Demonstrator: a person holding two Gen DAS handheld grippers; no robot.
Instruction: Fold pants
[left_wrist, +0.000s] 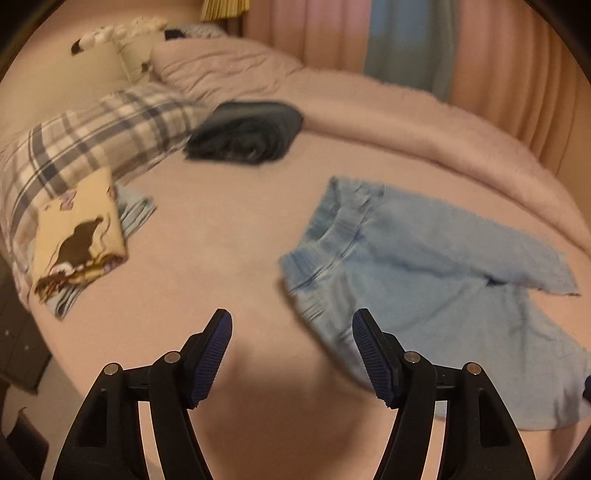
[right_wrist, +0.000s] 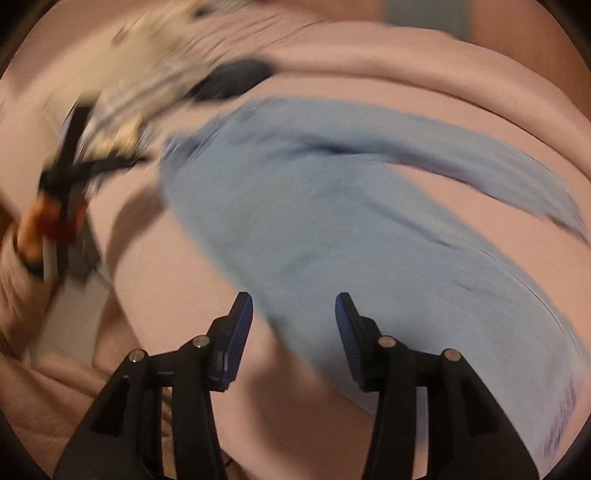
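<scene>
Light blue soft cotton pants (left_wrist: 424, 266) lie spread on the pink bed sheet (left_wrist: 207, 240), with the elastic waistband toward the plaid pillow (left_wrist: 92, 136) side and the two legs going apart to the other side. They look not folded yet, so I judge you are at the very start: reaching for the first grasp.

Your left gripper (left_wrist: 291, 350) has its jaws wide apart and holds nothing. The waistband corner is just beside its right finger, a little ahead of it. Your right gripper (right_wrist: 294, 328) is also spread and empty. It hangs above the near leg of the pants, and the cloth edge passes between its fingers in the picture. This view is blurred, so I cannot tell whether it touches the cloth.

The next move probably needs both grippers to pinch one side, waistband and leg hem, and bring one leg over the other. A folded dark garment (left_wrist: 247, 133) rests well apart, farther up the bed.
</scene>
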